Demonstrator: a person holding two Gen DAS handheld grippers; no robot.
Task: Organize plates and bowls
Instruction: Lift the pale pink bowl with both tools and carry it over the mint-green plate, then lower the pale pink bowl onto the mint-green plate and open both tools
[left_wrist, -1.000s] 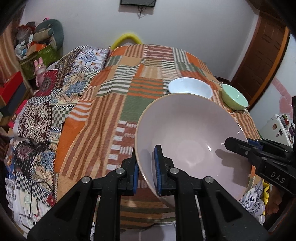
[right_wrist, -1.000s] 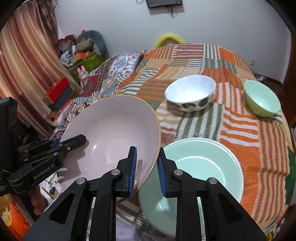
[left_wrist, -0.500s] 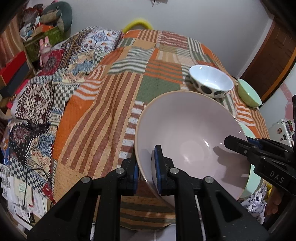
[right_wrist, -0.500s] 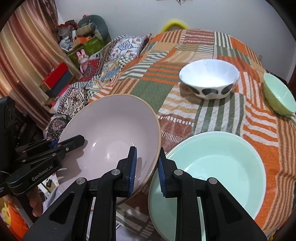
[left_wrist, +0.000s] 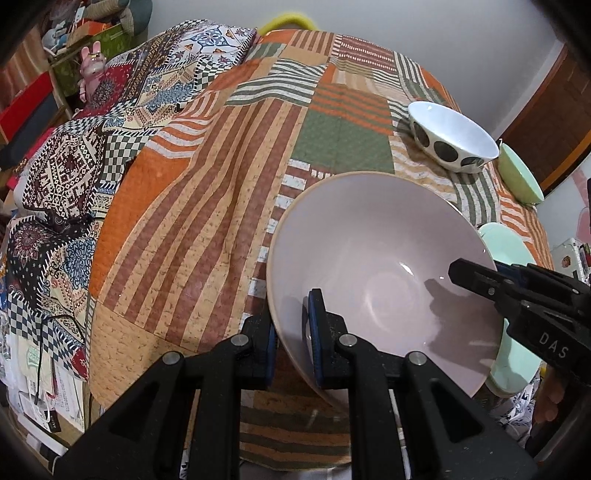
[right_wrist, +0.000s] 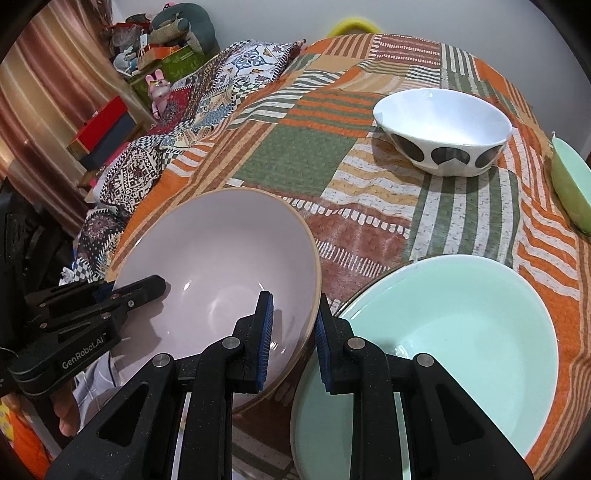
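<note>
Now both the left gripper (left_wrist: 291, 343) and right gripper (right_wrist: 293, 341) clamp the glossy, tan-rimmed pink bowl (left_wrist: 373, 266).

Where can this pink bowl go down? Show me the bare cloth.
The widest bare patch is the striped tablecloth left of the pink bowl, toward the patterned blanket. A smaller gap lies between the pink bowl and the spotted bowl. It is crowded on the right, around the green plate and small green bowl.

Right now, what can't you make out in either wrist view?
- Underside of the pink bowl, both views: its own wall hides whether it touches the patchwork cloth.
- Mint plate, left view: mostly behind the bowl.
- Small green bowl, right view: cut off by the edge.
</note>
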